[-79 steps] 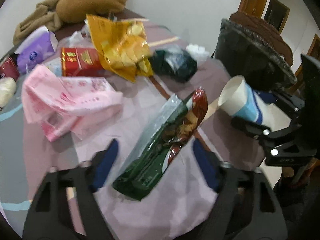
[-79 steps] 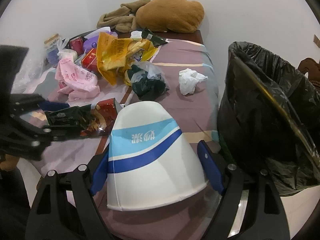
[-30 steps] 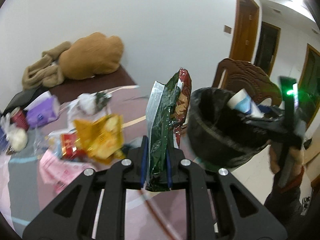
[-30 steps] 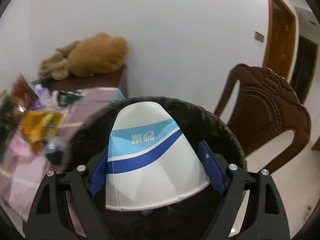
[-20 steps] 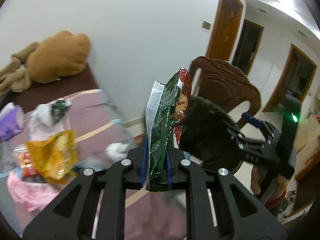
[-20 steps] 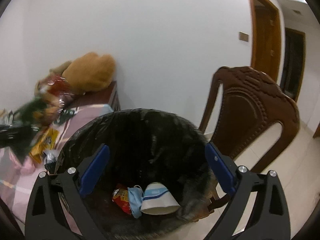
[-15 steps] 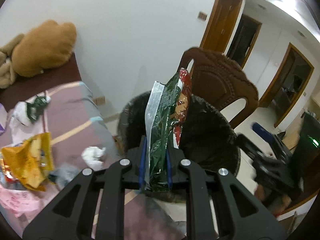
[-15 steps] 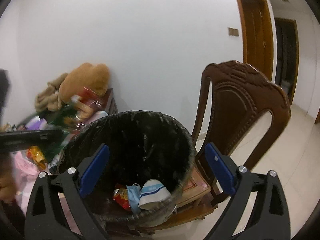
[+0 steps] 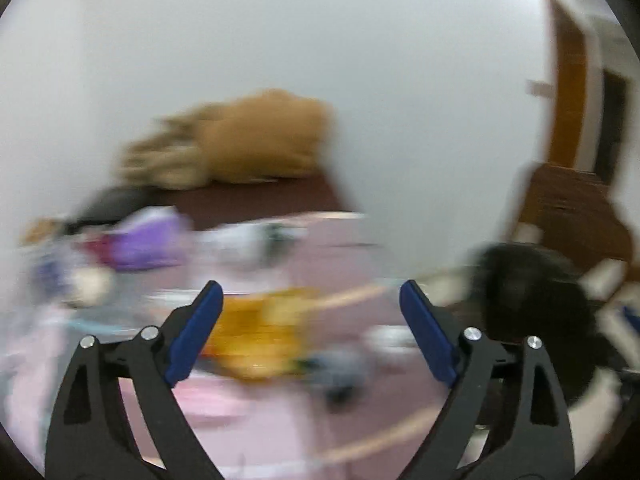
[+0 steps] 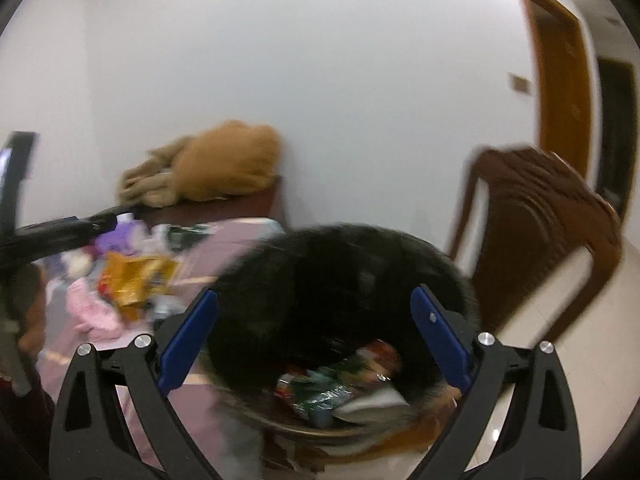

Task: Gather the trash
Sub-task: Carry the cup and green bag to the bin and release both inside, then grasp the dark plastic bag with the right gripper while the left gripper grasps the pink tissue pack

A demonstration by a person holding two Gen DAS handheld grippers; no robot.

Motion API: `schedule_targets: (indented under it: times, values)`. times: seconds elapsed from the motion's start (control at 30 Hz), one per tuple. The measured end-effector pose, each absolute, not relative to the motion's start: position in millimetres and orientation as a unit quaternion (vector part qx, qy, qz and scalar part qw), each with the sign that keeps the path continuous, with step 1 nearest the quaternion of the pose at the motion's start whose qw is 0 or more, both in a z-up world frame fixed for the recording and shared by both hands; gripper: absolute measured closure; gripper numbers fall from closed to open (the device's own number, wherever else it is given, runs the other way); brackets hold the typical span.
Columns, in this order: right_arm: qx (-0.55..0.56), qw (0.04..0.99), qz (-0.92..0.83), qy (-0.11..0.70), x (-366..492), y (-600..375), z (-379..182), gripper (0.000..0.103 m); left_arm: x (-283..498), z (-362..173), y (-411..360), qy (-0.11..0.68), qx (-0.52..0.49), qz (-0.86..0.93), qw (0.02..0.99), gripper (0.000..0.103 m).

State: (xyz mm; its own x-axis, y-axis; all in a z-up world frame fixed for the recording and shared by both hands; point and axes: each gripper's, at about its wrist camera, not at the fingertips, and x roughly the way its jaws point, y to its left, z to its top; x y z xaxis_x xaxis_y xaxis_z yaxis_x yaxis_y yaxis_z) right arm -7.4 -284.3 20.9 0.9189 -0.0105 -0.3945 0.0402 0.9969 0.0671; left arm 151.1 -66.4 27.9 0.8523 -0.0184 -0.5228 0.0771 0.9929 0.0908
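My left gripper (image 9: 311, 308) has its jaws opening wide, and nothing is between them; its view is blurred by motion. It faces the littered table, where a yellow snack bag (image 9: 260, 330) lies just beyond the fingers. The black-lined trash bin (image 9: 532, 300) stands to its right. My right gripper (image 10: 314, 316) is open and empty above the bin (image 10: 340, 280). Inside the bin lie the green and red snack bag (image 10: 332, 384) and other trash. The yellow snack bag (image 10: 136, 276) also shows on the table at left. The left gripper's black body (image 10: 52, 232) crosses the left edge.
A pink bag (image 10: 94, 308), a purple pack (image 9: 148, 236) and a white wad (image 9: 392, 340) lie on the mauve table cloth (image 9: 340, 264). Brown plush items (image 10: 216, 168) sit at the far end by the wall. A wooden chair (image 10: 536, 224) stands behind the bin.
My left gripper opened and let go of the green and red snack bag, which now lies in the bin, then swung back toward the table. My right gripper pulled back slightly from the bin.
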Motion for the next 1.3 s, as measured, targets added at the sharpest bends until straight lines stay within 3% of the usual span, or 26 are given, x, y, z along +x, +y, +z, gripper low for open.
schedule_targets:
  times: [0.13, 0.37, 0.57, 0.73, 0.77, 0.87, 0.9, 1.3]
  values:
    - [0.021, 0.977, 0.069, 0.198, 7.2, -239.7, 29.5, 0.008, 158.8, 7.6, -10.3, 0.306, 0.025, 0.044, 0.951, 0.011]
    - [-0.058, 0.946, 0.115, 0.297, 90.8, -139.1, -9.0, 0.008, 157.4, -27.4, 60.6, 0.352, -0.005, 0.096, 0.931, 0.011]
    - [-0.168, 0.908, 0.024, 0.383, 159.1, -80.2, -65.4, 0.008, 150.5, -40.0, 123.4, 0.374, -0.05, 0.097, 0.921, 0.011]
    - [-0.185, 0.893, 0.012, 0.409, 173.8, -71.1, -87.7, 0.009, 151.4, -54.0, 148.7, 0.393, -0.075, 0.1, 0.911, 0.011]
    - [-0.188, 0.893, 0.012, 0.408, 173.9, -69.9, -88.8, 0.011, 151.2, -55.1, 149.4, 0.396, -0.079, 0.097, 0.91, 0.011]
    - [-0.194, 0.889, 0.016, 0.414, 166.8, -68.7, -91.9, 0.049, 155.4, -60.4, 149.7, 0.401, -0.088, 0.079, 0.908, 0.01]
    - [-0.192, 0.889, 0.016, 0.416, 165.7, -70.6, -92.3, 0.054, 156.5, -61.3, 148.0, 0.401, -0.085, 0.075, 0.909, 0.01]
    - [-0.099, 0.907, 0.08, 0.401, 109.5, -107.4, -65.6, 0.055, 184.3, -78.1, 107.0, 0.412, -0.047, 0.041, 0.909, 0.007]
